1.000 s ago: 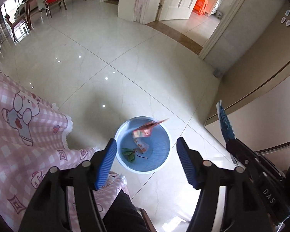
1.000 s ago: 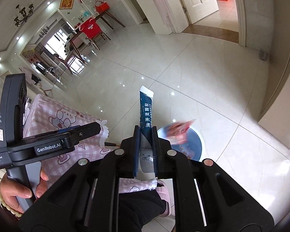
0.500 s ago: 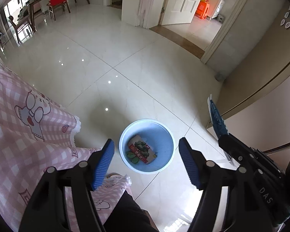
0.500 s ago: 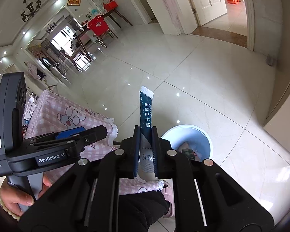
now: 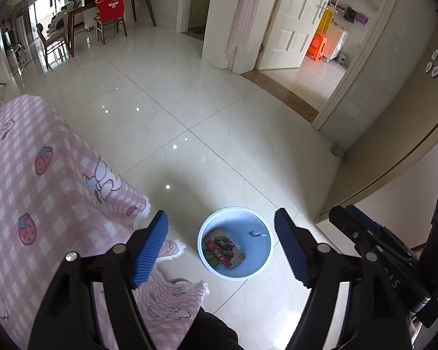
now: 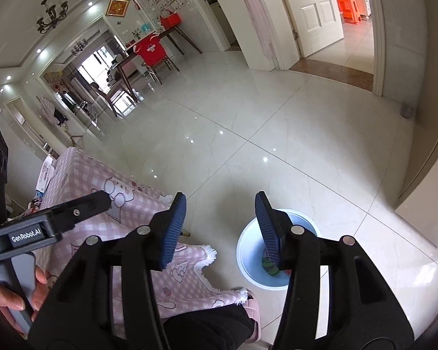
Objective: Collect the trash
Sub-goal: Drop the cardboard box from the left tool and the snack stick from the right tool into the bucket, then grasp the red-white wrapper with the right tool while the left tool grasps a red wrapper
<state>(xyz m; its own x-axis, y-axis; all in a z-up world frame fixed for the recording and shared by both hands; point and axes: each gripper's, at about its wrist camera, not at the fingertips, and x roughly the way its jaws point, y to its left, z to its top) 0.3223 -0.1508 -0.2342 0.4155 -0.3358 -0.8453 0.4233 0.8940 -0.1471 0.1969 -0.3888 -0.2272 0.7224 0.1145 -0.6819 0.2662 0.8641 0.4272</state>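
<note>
Left wrist view: left tool spread wide, blue ribbed pads apart, nothing between them. Hangs above a light blue bin standing on the glossy tiled floor. Framed between the two pads from this angle. Inside the bin: red-and-green snack packet lying flat on the left side of the bottom, plus a small pale scrap on the far right of the bottom, blurred, possibly a wrapper, cannot say more. Pink checked tablecloth with bunny and strawberry prints draped over the bench at left, fringed corner hanging near the bin's left side, not touching it. Right tool's black body visible at right edge.

Right wrist view: right tool also wide open, pads apart and bare, gripping nothing. Same bin on the floor below and right of the tool, partly hidden behind the right finger; green bit of the packet showing just past it. Tablecloth at left, some papers at its far left edge. Left tool's black body at left with a hand around its grey handle. Dining chair with a red cover far back in the room.
</note>
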